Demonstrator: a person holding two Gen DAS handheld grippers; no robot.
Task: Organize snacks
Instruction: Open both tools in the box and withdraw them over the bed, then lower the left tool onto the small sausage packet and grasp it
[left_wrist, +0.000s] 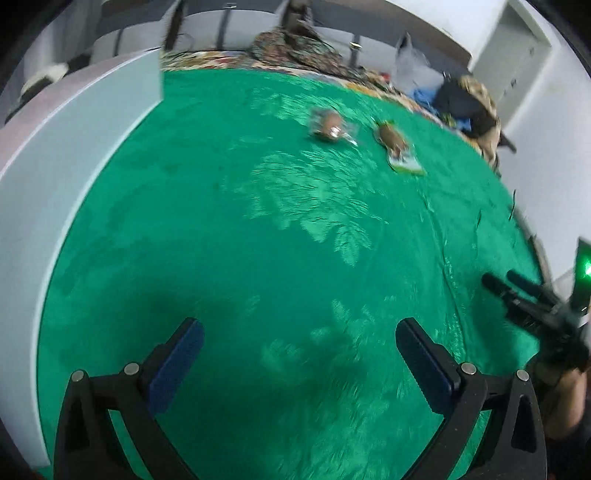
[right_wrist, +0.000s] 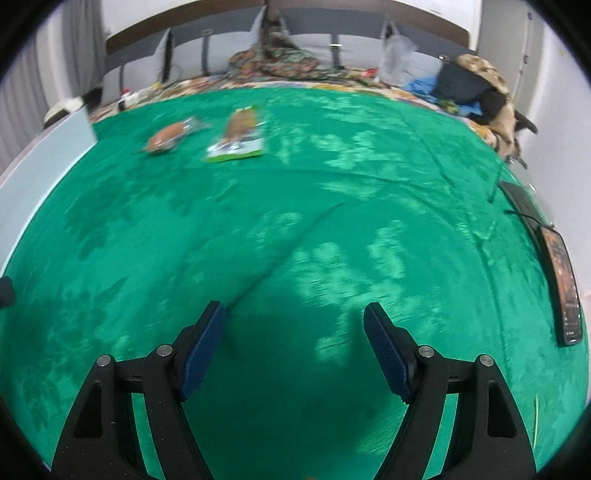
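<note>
The bed cover (right_wrist: 295, 221) is bright green with a leaf pattern. The snack packet (right_wrist: 238, 138) is green and white; the snack in clear wrap (right_wrist: 168, 138) is brown.

Green blanket (left_wrist: 258, 258) spread on bed, two wrapped snacks (left_wrist: 330, 126) (left_wrist: 397, 146) lying side by side far off, left hand-held gripper (left_wrist: 299, 343) wide apart over bare blanket, white panel (left_wrist: 74, 166) at left, right hand-held gripper (left_wrist: 502, 284) at right edge.

Two snack packs lie flat on the green cover far ahead of me. The clear-wrapped brown snack (right_wrist: 168, 137) sits to the left; just beside it, apart, lies the green-and-white pack (right_wrist: 239, 138) with a brown piece inside, possibly a sausage, blurred.
</note>
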